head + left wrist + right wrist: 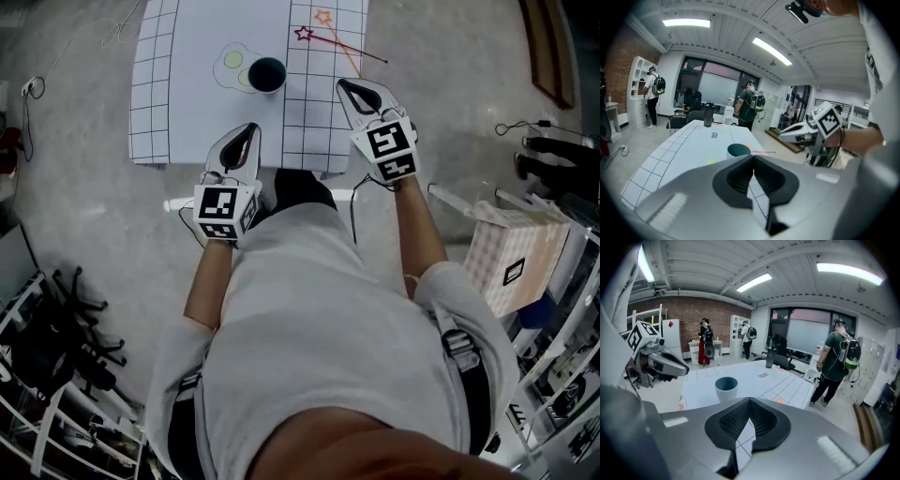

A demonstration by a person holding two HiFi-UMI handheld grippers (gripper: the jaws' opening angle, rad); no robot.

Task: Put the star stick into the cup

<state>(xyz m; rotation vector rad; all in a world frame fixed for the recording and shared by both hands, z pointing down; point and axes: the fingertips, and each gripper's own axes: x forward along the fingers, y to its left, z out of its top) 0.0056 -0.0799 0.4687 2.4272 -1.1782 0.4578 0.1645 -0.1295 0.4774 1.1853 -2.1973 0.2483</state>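
Observation:
On the white gridded table [197, 103] stands a dark teal cup [267, 73], also visible as the cup [737, 150] and the cup [726, 386]. To its right lie two star sticks: a purple star stick [304, 34] and an orange star stick [323, 17], their thin shafts crossing. My left gripper [251, 128] hovers at the table's near edge below the cup, shut and empty. My right gripper [343, 84] sits over the table's right part, just short of the stick ends, and is also shut with nothing in it.
Green-yellow dots [232, 61] are printed beside the cup. A dark bottle [708, 115] stands at the table's far end. People with backpacks [837, 359] stand around the room. A checkered box [516, 258] and racks sit at the person's right.

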